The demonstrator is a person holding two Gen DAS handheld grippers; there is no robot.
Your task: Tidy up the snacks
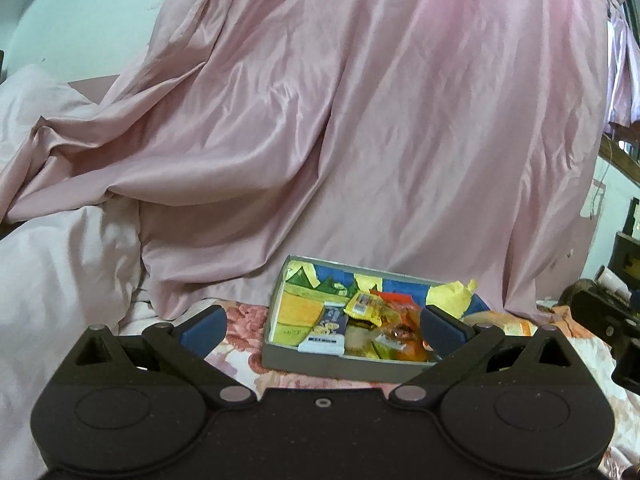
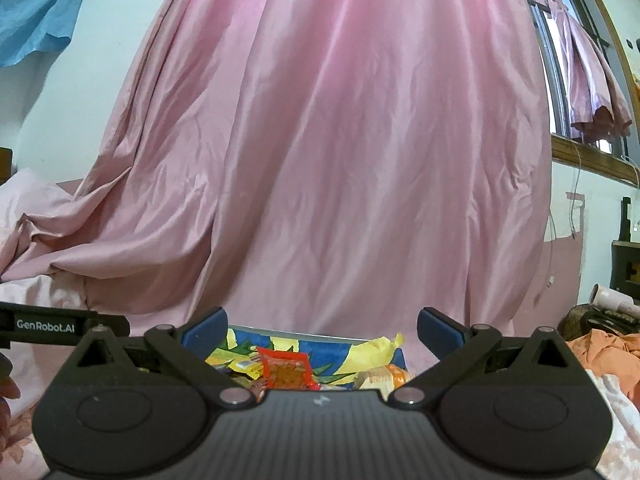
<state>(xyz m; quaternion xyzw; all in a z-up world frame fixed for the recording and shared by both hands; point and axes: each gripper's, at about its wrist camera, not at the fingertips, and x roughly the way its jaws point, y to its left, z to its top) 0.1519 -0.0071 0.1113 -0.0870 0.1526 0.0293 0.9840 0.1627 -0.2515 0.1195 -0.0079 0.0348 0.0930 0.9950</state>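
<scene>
Behind everything hangs a big pink curtain point(image 1: 360, 120), and below it we see a flowery bedspread point(image 1: 244, 356). On the bedspread sits a box point(image 1: 344, 368) with a bright picture inside. Most of the snacks we can see are already in the box — a dark blue packet point(image 1: 325, 330), a yellow packet point(image 1: 363, 307) and a red packet point(image 2: 286, 372) on an orange heap. One orange bag point(image 1: 504, 322) seems to lie just beside the box, so we think a bit of tidying is left.

Our left gripper point(image 1: 322, 322) has its fingers spread wide and holds nothing; its right finger point(image 1: 440, 330) pokes over the near corner of the box. Our right gripper point(image 2: 322, 330) is wide apart too — empty, hanging above the box.
</scene>
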